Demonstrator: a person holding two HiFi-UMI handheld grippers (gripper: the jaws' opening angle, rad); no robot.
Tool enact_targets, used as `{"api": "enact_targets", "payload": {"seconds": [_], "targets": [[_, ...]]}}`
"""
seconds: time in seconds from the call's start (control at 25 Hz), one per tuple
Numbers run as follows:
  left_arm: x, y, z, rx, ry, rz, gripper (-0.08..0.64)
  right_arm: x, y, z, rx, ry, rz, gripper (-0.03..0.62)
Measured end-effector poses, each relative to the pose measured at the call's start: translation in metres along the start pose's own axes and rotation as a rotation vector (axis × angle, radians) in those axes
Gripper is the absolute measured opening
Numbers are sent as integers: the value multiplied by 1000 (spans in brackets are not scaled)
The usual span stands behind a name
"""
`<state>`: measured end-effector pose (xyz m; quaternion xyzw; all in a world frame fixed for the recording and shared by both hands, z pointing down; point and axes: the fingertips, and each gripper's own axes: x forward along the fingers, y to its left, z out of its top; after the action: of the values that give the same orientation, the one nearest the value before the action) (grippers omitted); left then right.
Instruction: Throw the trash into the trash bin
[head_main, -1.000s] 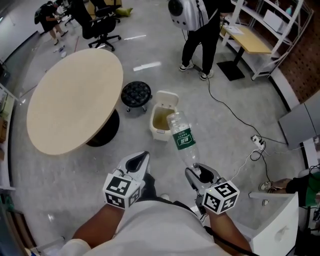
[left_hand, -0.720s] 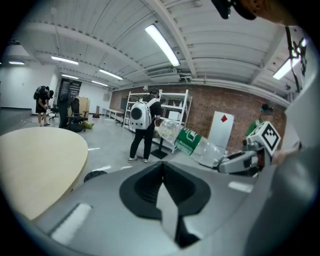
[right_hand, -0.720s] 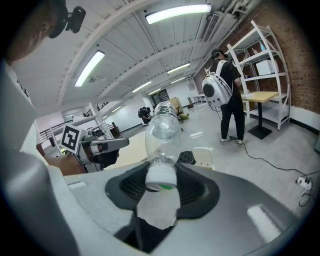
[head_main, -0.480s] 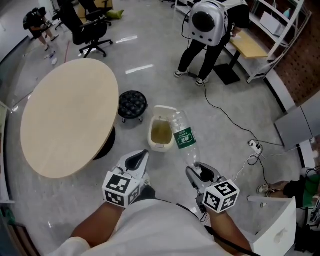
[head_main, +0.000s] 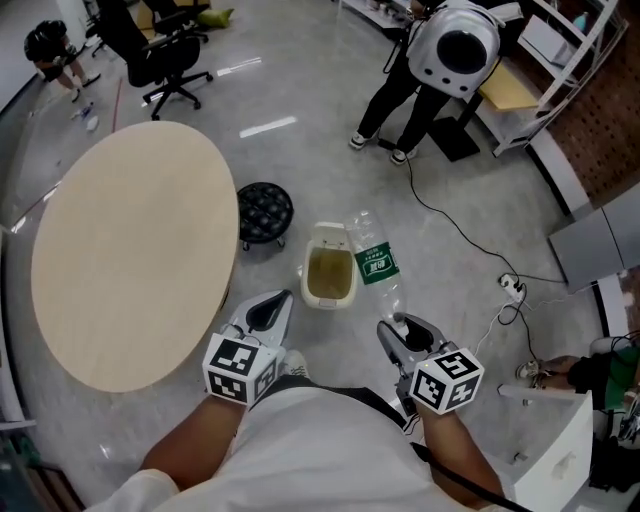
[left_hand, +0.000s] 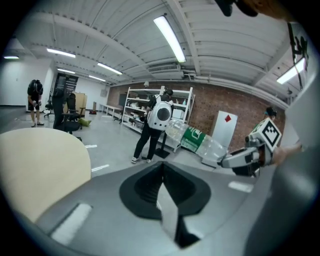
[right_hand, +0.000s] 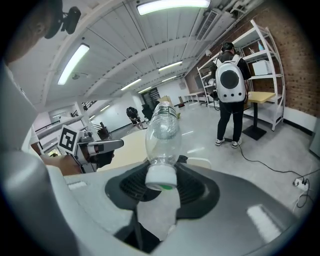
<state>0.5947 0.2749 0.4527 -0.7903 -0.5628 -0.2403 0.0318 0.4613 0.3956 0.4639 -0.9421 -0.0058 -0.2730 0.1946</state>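
Grey concrete floor (head_main: 480, 230) fills frame; round beige table (head_main: 130, 250) at left. Open cream trash bin (head_main: 328, 303) on floor at centre, just right of table. Clear plastic bottle (head_main: 372, 262) with green label held in air, overlapping bin's right rim in head view, base forward. Right hand-held gripper (head_main: 403, 330) clamps bottle at capped neck. Left hand-held gripper (head_main: 268, 308) closed on nothing, lower left of bin. Best practice: carry bottle base squarely over opening, tip downward, only then part jaws; early release likely bounces off rim.
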Motion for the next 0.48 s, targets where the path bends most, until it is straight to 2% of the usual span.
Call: {"api": "enact_targets", "payload": {"seconds": [0.2,0.48], "targets": [[14,23,-3,-8,27,-9,6,25,-9,4,21,18,-24,153],[25,17,-21,-42,63,14,6,33,-23,-23,24,118,2,153]]}}
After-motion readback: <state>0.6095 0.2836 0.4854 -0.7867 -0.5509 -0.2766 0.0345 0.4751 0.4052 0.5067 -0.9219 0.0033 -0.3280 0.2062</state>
